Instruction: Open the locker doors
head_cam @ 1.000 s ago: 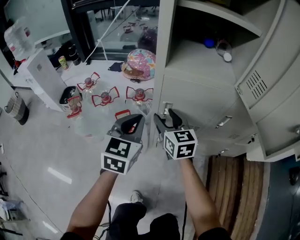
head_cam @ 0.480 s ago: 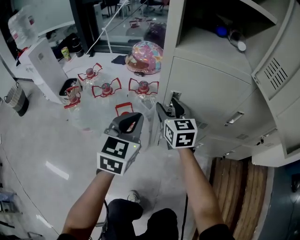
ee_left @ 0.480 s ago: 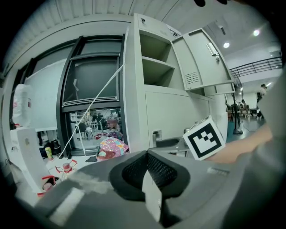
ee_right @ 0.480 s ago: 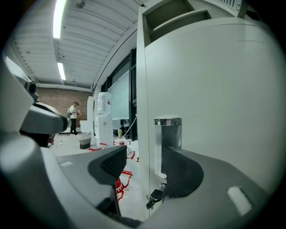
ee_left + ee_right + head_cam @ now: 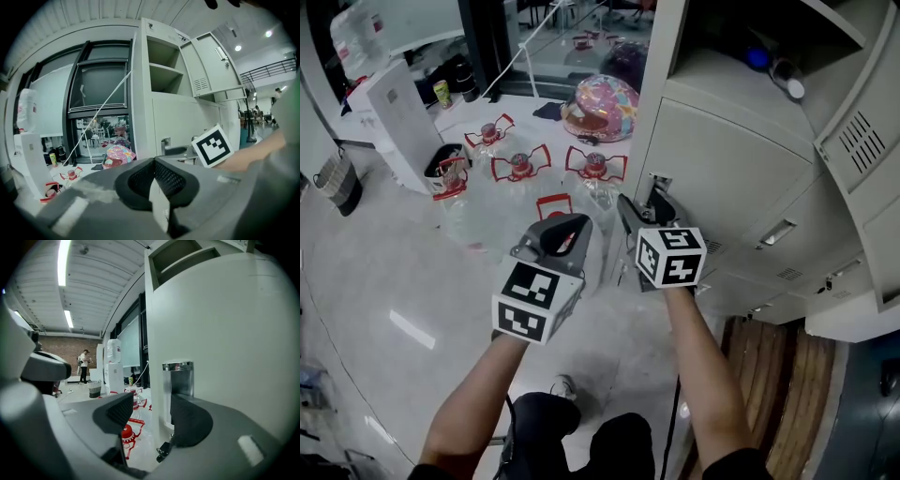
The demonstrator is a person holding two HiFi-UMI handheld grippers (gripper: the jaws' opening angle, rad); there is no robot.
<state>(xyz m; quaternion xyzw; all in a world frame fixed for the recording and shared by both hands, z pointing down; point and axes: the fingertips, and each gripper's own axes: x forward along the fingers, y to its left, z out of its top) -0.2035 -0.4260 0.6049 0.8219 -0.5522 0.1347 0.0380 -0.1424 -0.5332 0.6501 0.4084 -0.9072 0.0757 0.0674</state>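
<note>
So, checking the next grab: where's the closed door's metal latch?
In the right gripper view, the metal latch sits at the left edge of the locker door, beyond the right hand-held gripper.

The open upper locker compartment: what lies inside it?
A small blue object and a bottle with a white cap on its floor. Its dark back cannot be made out.

The head view looks steeply down from above onto the floor (image 5: 384, 300) and the lockers (image 5: 741, 169). The left gripper view faces the lockers almost level, a little off. The right gripper view sits close before a closed door's (image 5: 229, 329) latch plate (image 5: 178, 378). All three share that plate.
</note>
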